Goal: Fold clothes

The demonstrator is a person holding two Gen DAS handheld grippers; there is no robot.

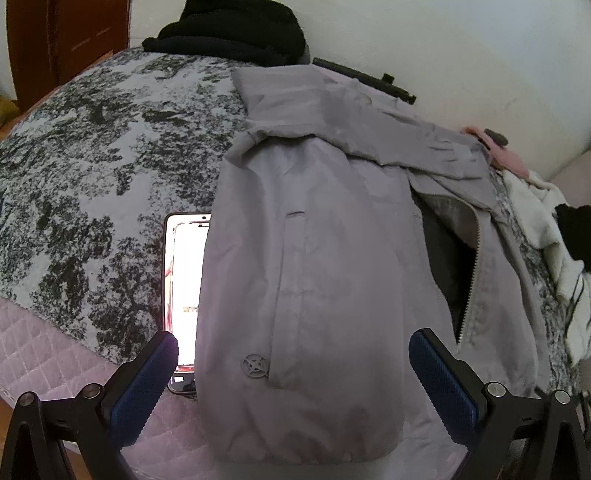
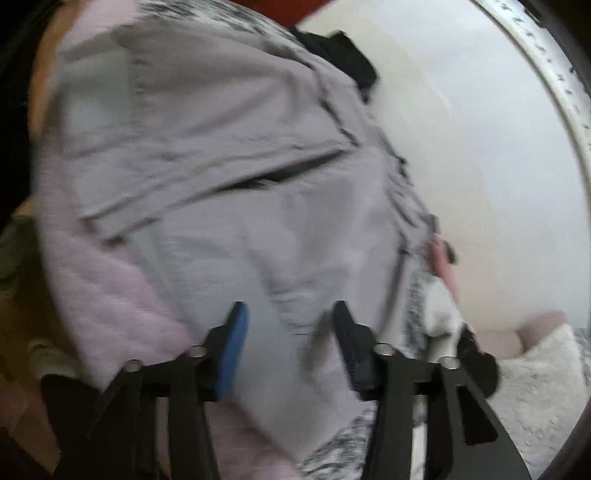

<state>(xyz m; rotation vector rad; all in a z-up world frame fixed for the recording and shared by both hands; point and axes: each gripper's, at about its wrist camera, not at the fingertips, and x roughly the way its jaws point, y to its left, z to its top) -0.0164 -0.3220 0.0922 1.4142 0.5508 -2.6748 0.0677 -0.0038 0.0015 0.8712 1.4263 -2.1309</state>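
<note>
Mid-fold: grey jacket on bed, both grippers released

Currently grey jacket lies on the patterned bedspread, partly folded, long axis running away from the left gripper, hem nearest, collar end far. Zipper open on right side, dark lining showing. Left gripper spread wide, nothing pinched, straddling the near hem, angled down at it. Right gripper also released, pads apart, nothing clamped, hovering over jacket cloth near its right edge; view blurred, contact with fabric not clear. Left looks nearer the hem, right nearer the unzipped flap, so likely next grab falls to either at those spots. Phone lit, tucked partly under jacket's left edge. Black clothing piled far end, white garment at right.
</note>
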